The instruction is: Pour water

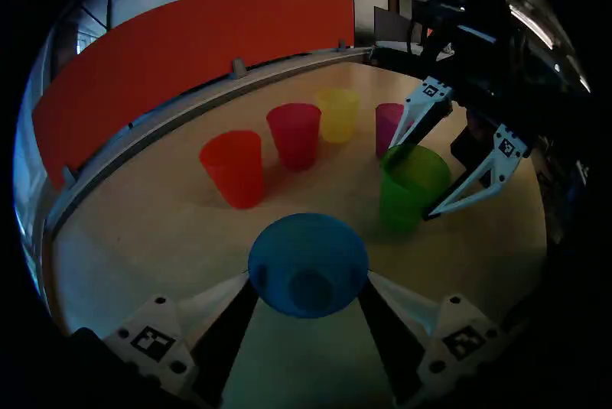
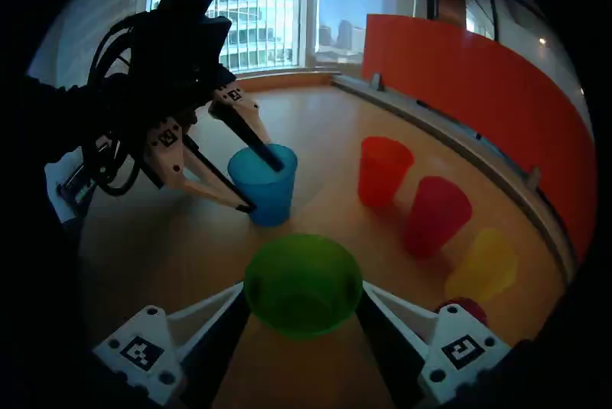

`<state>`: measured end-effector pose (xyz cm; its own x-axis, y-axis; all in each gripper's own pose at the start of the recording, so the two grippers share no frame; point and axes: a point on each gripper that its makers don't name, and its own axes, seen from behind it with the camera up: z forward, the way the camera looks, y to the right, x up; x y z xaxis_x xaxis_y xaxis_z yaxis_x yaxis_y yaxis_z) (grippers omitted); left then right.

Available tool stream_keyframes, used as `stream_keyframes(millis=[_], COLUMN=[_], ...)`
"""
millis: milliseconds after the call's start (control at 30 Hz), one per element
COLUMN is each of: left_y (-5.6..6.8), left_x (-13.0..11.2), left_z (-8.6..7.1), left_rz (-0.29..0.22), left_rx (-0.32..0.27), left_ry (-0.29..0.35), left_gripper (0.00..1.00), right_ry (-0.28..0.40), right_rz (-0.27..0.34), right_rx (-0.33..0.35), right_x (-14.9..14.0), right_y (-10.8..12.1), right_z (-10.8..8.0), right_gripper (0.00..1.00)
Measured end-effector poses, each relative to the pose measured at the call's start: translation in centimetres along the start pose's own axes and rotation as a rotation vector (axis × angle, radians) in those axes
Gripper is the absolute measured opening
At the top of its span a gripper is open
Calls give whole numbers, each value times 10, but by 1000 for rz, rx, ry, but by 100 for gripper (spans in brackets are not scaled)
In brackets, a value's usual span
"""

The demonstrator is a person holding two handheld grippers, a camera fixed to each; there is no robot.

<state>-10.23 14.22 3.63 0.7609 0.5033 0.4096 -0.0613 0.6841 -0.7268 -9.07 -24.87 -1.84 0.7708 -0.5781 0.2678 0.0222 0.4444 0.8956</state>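
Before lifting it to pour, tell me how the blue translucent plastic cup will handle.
The blue translucent plastic cup probably weighs little: thin walls let light through. Its smooth tapered sides may slip between the fingers of the left gripper. Narrow base, wide mouth: it could tip if nudged high.

Orange panel (image 1: 191, 50), blue cup (image 1: 308, 265), green cup (image 2: 303, 283)

The left tool (image 1: 308, 287) is showing two white, tapering fingers (image 1: 206, 306) with black inner faces. Each finger is wearing a square black-and-white marker (image 1: 153, 342) ringed by small dark screws (image 1: 159, 301). The right tool (image 2: 304, 290) is wearing the same white fingers, markers and screws. In the right gripper view, the left tool's housing (image 2: 180, 34) is looking black and bulky, with black cables (image 2: 98, 73) looping off it.
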Motion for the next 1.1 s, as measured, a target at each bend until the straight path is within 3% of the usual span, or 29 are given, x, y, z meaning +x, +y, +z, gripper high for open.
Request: stream_keyframes(millis=[500,767,1100], left_y=[-2,0,2], left_x=[-6,-9,-14], left_z=[0,-1,-8], left_rz=[12,-8,-26], left_rx=[23,15,19], left_ry=[-19,-30,-37], left_gripper=[85,85,85], right_ry=[1,6,3], right_rz=[2,-3,-3], right_rx=[-15,-21,-41], right_x=[-3,-2,-6], right_y=[1,1,3], right_z=[-3,-6,-17], right_gripper=[91,100,100])
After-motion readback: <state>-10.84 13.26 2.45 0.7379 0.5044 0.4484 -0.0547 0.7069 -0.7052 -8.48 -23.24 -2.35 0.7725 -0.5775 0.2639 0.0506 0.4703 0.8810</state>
